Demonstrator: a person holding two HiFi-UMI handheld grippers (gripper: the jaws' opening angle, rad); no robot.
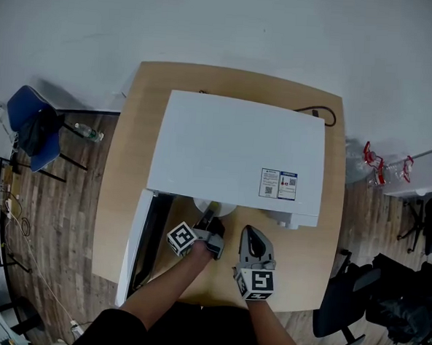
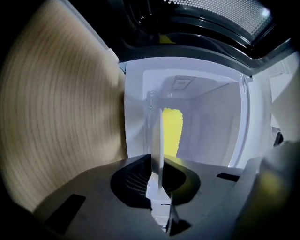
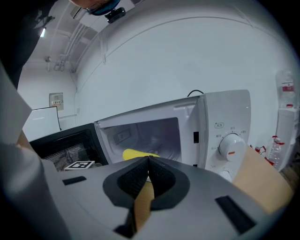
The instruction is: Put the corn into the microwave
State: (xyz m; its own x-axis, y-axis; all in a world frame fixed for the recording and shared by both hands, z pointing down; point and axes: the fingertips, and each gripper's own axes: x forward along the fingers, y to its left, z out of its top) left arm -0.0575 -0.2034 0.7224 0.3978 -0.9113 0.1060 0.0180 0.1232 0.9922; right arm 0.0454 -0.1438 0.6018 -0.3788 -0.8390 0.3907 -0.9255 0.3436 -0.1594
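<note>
Corn lies on a white plate at the mouth of the open microwave. It looks light, firm and apt to roll, so it is best carried by the plate's rim, kept level. At left, the left gripper is clamped on that rim. To its right, the right gripper is closed on nothing, above the surface. The head view hides the corn under the microwave's top, while both gripper views show its yellow against the cavity.
</note>
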